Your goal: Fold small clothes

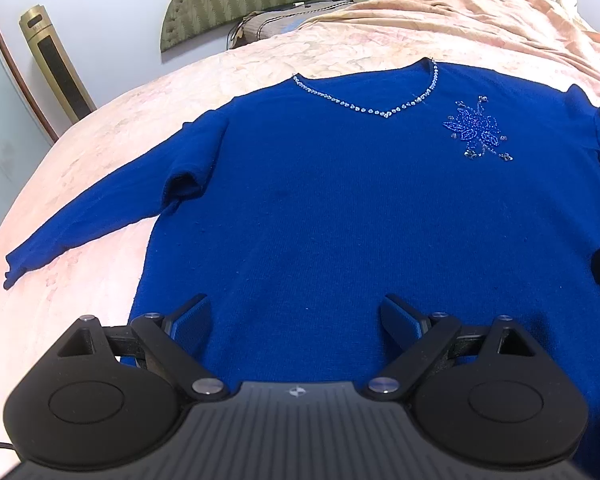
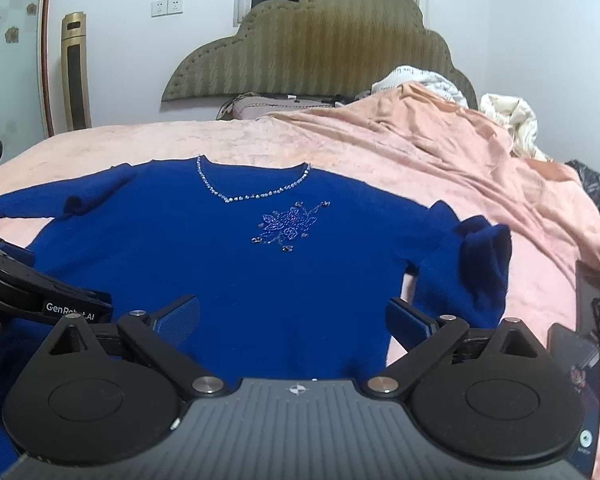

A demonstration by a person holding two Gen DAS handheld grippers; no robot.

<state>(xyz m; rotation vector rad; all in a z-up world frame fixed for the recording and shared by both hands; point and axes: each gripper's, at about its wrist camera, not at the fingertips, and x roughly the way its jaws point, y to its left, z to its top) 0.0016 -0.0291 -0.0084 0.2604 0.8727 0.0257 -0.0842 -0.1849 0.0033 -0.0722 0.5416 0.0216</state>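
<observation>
Sweater lying flat on the bed; you are holding both grippers spread wide and empty above its near hem.

The blue sweater (image 1: pixel 340 200) is lying face up on the pink bedspread (image 1: pixel 120 128), neckline far, which is giving you the whole hem to start a fold. Your left gripper (image 1: pixel 296 320) and right gripper (image 2: pixel 292 320) are hovering apart over it, gripping nothing. The left sleeve (image 1: pixel 92 224) is reaching out; the right sleeve (image 2: pixel 484 264) is bunching up and wants straightening. A crumpled blanket (image 2: pixel 440 140) is crowding the far right, and a phone (image 2: pixel 580 360) is lying near right.
</observation>
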